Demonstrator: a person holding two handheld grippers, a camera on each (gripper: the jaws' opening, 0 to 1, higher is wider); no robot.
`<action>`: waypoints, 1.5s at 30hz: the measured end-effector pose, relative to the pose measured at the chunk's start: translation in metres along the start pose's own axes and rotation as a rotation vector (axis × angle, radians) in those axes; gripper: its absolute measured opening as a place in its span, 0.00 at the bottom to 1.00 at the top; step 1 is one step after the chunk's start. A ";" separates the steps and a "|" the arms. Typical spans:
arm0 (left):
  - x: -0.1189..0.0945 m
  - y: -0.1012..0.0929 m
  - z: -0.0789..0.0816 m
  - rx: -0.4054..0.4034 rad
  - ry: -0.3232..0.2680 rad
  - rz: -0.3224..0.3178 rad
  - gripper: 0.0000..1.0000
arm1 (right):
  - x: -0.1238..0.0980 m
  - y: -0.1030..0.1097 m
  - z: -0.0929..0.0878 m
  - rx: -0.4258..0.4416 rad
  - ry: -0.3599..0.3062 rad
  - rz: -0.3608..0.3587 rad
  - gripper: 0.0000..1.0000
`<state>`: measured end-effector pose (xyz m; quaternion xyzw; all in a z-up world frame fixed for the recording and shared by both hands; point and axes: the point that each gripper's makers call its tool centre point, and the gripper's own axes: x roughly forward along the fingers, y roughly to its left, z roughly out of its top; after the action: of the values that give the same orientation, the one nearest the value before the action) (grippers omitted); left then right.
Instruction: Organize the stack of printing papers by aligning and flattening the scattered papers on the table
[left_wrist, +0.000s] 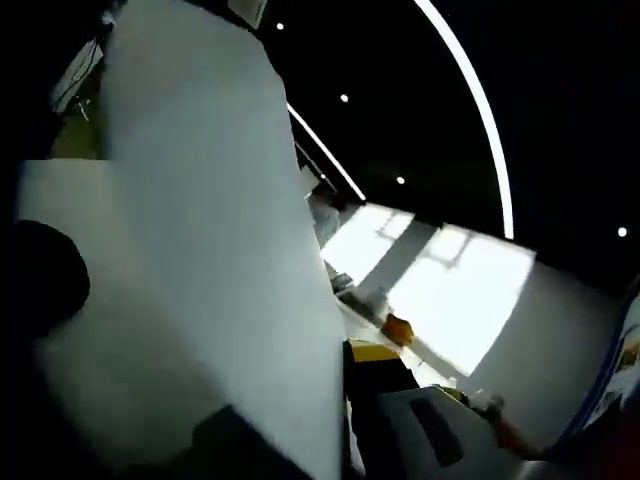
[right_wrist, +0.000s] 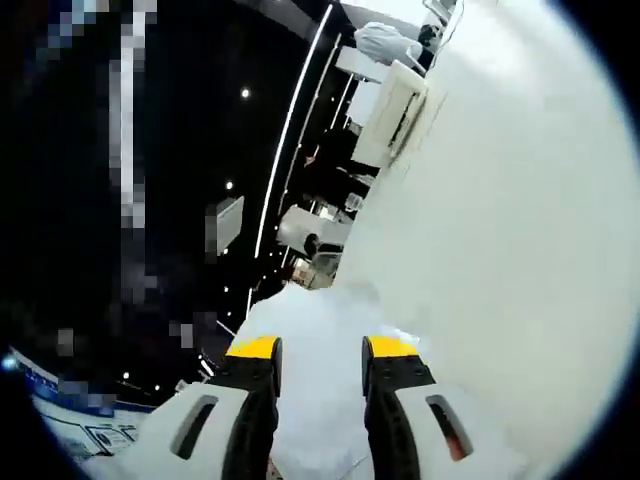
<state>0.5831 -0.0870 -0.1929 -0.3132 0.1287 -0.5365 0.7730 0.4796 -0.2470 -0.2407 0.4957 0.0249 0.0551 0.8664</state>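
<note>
In the left gripper view we see the big white sheets of printing paper (left_wrist: 200, 280) held up close, with the left gripper (left_wrist: 400, 400) beside their edge; can't tell its state. In the right gripper view our right gripper (right_wrist: 318, 365), yellow-tipped, pinches the paper (right_wrist: 500, 250).

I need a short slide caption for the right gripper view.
Right gripper with yellow-tipped jaws closed on white printing papers, lifted toward a dark ceiling with light strips.
</note>
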 end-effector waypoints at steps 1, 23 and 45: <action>0.002 -0.005 0.003 0.023 0.012 -0.019 0.06 | 0.000 0.000 0.009 -0.031 -0.012 -0.001 0.29; 0.032 -0.116 0.040 0.528 0.192 -0.505 0.06 | -0.016 0.114 0.040 -0.726 0.319 0.520 0.72; 0.040 -0.133 0.035 0.609 -0.029 -0.570 0.13 | 0.009 0.083 0.023 -1.080 0.334 0.495 0.02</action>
<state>0.5180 -0.1419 -0.0777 -0.1007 -0.1385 -0.7382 0.6525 0.4847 -0.2237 -0.1579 -0.0374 0.0129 0.3363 0.9409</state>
